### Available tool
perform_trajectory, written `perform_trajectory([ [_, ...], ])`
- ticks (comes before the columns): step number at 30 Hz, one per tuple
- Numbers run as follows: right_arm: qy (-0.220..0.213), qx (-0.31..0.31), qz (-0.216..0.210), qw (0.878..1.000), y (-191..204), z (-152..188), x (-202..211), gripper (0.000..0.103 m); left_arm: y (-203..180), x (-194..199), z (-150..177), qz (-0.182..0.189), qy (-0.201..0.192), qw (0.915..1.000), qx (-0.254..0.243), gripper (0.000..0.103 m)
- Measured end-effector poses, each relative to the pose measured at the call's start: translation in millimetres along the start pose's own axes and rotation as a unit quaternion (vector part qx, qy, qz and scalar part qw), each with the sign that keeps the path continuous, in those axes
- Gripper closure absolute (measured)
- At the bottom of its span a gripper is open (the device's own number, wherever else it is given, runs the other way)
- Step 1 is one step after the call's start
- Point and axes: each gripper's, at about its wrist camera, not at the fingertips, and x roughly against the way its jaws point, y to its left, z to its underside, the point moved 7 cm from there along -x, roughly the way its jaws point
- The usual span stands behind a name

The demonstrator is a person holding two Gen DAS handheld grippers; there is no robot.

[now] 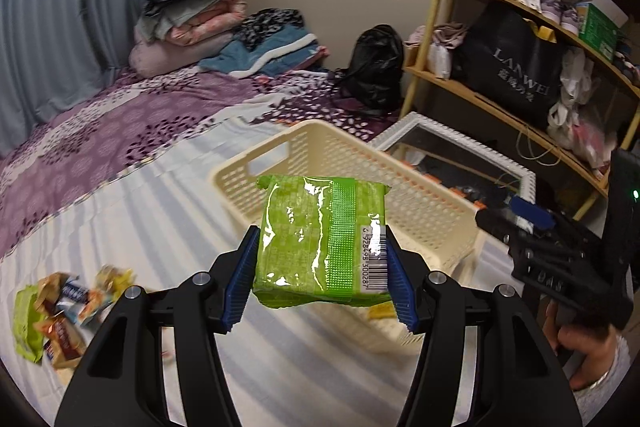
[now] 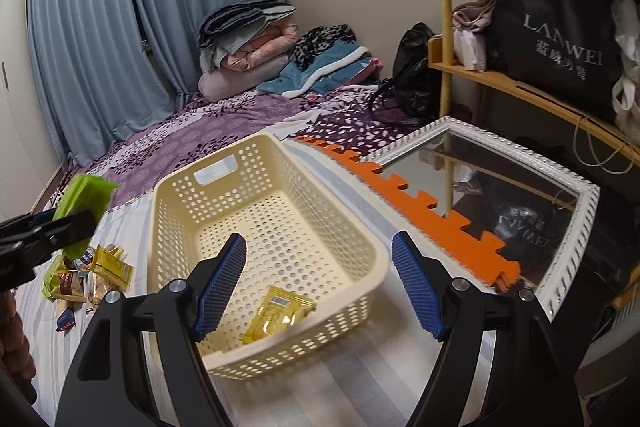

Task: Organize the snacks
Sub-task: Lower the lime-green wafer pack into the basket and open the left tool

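My left gripper (image 1: 320, 283) is shut on a green snack packet (image 1: 320, 239) and holds it in the air in front of the cream perforated basket (image 1: 436, 215). In the right wrist view that same green packet (image 2: 86, 203) shows at the left, clamped in the left gripper (image 2: 52, 231). My right gripper (image 2: 318, 283) stands open above the near end of the basket (image 2: 224, 187), nothing between its blue pads. A yellow snack packet (image 2: 278, 315) lies on the basket floor just below it. A pile of loose snacks (image 2: 90, 275) lies on the striped bed sheet left of the basket.
An orange foam mat edge (image 2: 424, 211) and a white-framed mirror (image 2: 568, 239) lie right of the basket. A wooden shelf (image 2: 520, 87) with a black bag stands behind. Folded bedding (image 2: 256, 47) is stacked at the bed's far end. A person's hand (image 1: 588, 351) holds the right gripper.
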Motion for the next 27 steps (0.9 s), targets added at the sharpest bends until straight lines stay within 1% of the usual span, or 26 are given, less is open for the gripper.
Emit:
perform_trajectory([
  [2,-0.002,0.003,0.008,1.0,-3,1,2,0.024,-11,-10,-6,0.018,0.002,0.9998,0.0,0.043],
  [5,0.0,0.0,0.014,1.0,-8,3,3,0.023,-28,-27,-12,0.04,0.008,0.9992,-0.001,0.043],
  [6,0.001,-0.003,0.015,1.0,-8,4,3,0.023,-32,-32,-12,0.047,0.008,0.9989,-0.002,0.04],
  [7,0.003,-0.005,0.016,1.0,-9,5,2,0.023,-36,-35,-15,0.053,0.008,0.9985,-0.003,0.034],
  [8,0.003,-0.008,0.017,1.0,-10,5,2,0.022,-38,-38,-16,0.055,0.006,0.9985,-0.001,0.011],
  [9,0.003,-0.009,0.018,1.0,-10,5,2,0.02,-38,-39,-19,0.051,-0.001,0.9987,0.001,0.002],
  [10,0.002,-0.012,0.019,1.0,-10,4,2,0.017,-37,-38,-21,0.049,-0.01,0.9988,0.002,0.002],
  [12,0.0,-0.015,0.017,1.0,-10,4,2,0.016,-32,-36,-22,0.041,-0.012,0.9991,0.002,0.002],
  [17,-0.004,-0.017,0.002,1.0,-1,1,3,0.011,-10,-27,-25,-0.004,-0.016,0.9998,0.008,0.002],
  [21,-0.006,-0.016,-0.014,1.0,11,-2,7,0.009,7,-13,-29,-0.036,-0.026,0.9989,0.013,0.002],
  [23,-0.008,-0.013,-0.017,1.0,16,-3,9,0.006,15,-5,-30,-0.053,-0.031,0.9981,0.012,0.002],
  [27,-0.006,-0.012,-0.023,1.0,24,-5,12,0.005,27,11,-31,-0.08,-0.039,0.996,0.009,0.002],
])
